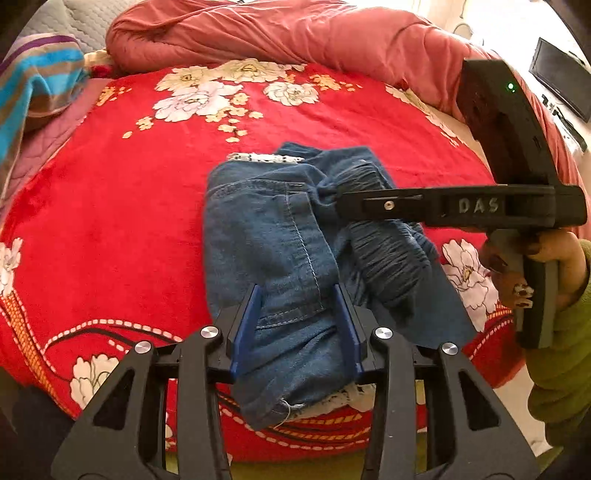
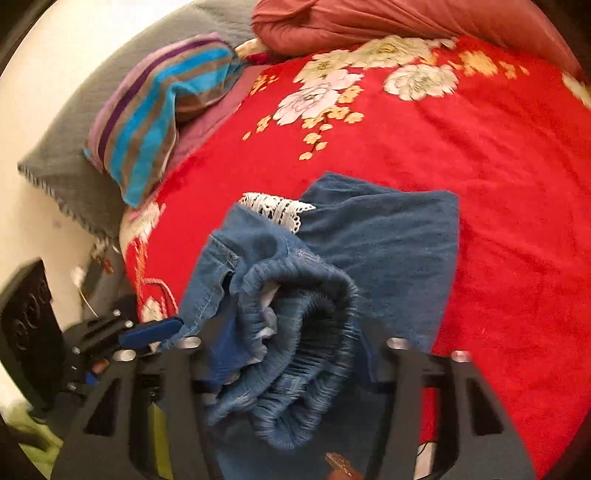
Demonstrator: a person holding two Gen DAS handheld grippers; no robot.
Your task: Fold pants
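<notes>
Blue denim pants [image 1: 280, 236] with white lace trim [image 1: 266, 158] lie partly folded on the red floral blanket [image 1: 129, 206]. My left gripper [image 1: 297, 306] has its blue fingers apart on either side of the pants' near fold. My right gripper [image 1: 338, 201] comes in from the right, shut on the gathered elastic waistband [image 1: 391, 258] and lifting it. In the right wrist view the bunched waistband [image 2: 295, 354] fills the space between the fingers, hiding them. The pants [image 2: 388, 240] spread beyond it, with the lace [image 2: 273, 208] at their far edge. The left gripper [image 2: 147, 332] shows at the left.
A rolled salmon-red quilt [image 1: 277, 33] lies along the far side of the bed. A striped blue, brown and purple towel [image 2: 155, 110] and a grey cover [image 2: 74, 147] sit at the far left. A dark screen [image 1: 557, 81] stands off the bed to the right.
</notes>
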